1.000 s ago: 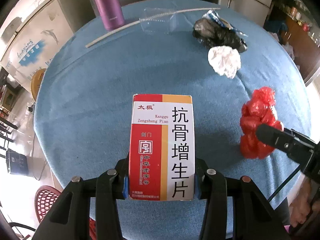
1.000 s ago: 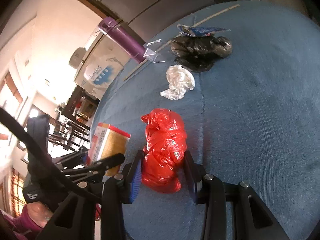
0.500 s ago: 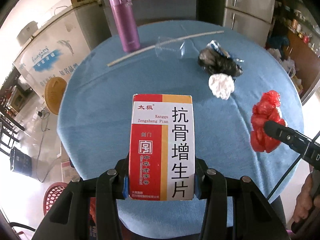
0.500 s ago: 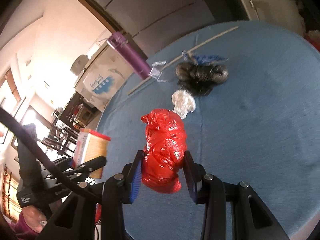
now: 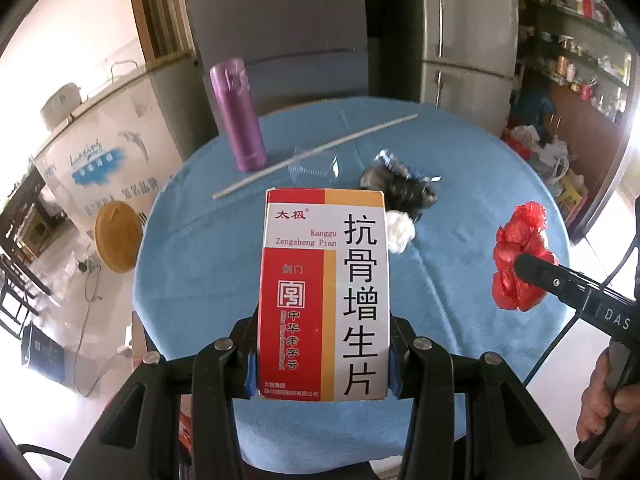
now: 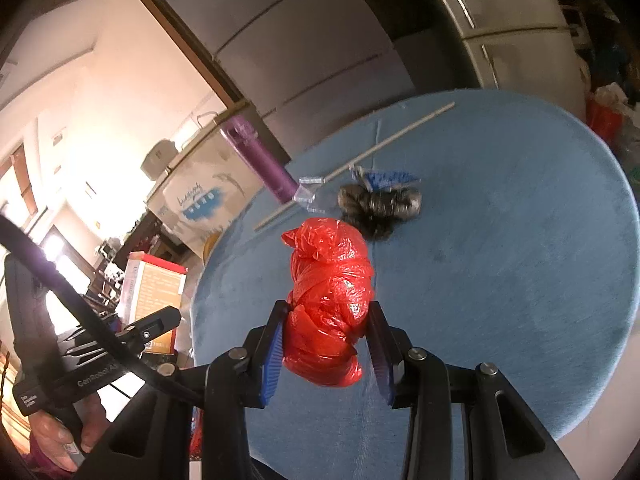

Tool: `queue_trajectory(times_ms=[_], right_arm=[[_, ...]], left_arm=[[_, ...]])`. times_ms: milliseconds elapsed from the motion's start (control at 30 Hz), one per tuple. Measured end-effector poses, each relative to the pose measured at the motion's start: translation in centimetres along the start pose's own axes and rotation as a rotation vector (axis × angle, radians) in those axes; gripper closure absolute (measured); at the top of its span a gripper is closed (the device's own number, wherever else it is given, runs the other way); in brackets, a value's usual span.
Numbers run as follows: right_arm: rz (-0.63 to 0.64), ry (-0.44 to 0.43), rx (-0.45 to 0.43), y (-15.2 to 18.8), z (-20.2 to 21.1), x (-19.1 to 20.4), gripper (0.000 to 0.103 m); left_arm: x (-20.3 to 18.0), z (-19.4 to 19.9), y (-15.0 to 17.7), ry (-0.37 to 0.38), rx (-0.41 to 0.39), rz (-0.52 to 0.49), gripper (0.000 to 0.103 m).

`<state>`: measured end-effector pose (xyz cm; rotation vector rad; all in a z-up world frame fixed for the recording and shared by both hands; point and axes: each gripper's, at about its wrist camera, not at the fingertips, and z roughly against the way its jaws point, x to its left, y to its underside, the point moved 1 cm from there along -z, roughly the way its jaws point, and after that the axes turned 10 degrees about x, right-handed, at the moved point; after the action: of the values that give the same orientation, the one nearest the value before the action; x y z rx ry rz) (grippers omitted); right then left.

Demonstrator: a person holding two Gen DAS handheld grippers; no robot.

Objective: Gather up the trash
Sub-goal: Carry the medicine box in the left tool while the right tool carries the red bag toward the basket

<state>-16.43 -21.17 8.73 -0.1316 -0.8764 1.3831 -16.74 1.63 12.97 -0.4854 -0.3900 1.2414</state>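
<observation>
Both tools are riding higher than a second ago, and the blue round surface (image 5: 208, 264) is sitting farther below them, with more of the room showing around it. The left tool (image 5: 322, 354) is gripping the red and white medicine box (image 5: 324, 292) by its sides, jaws partly closed on it. The right tool (image 6: 326, 350) is clamping the red plastic bag (image 6: 330, 300), lifted clear of the surface. Ahead of both tools, the black bag (image 5: 400, 188), the purple bottle (image 5: 238, 114) and the long stick (image 5: 316, 156) are lying on the surface. Only the left view is showing the white crumpled paper (image 5: 400, 230), just right of the box; in the right view the red bag is hiding it.
</observation>
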Motion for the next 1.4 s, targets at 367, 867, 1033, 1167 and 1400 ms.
queue_trajectory(times_ms=[367,867,1033,1167,1400], right_arm=[[0.036,0.006,-0.083,-0.2,4.2,1.5,0.062],[0.098,-0.034,-0.125,-0.8,5.9,4.0,0.062],[0.115,-0.044,-0.131,-1.2,5.9,4.6,0.062],[0.130,-0.057,-0.130,-1.8,5.7,5.3,0.062],[0.164,-0.075,-0.122,-2.2,5.0,6.8,0.062]], left_arm=[[-0.5,3.3,-0.2,0.004,-0.075,-0.006,0.055],[0.4,6.4,-0.3,0.009,-0.140,0.004,0.055],[0.7,6.8,-0.2,0.006,-0.147,0.014,0.055],[1.3,6.9,-0.1,0.004,-0.147,0.028,0.055],[2.5,6.8,0.4,-0.015,-0.129,0.064,0.055]])
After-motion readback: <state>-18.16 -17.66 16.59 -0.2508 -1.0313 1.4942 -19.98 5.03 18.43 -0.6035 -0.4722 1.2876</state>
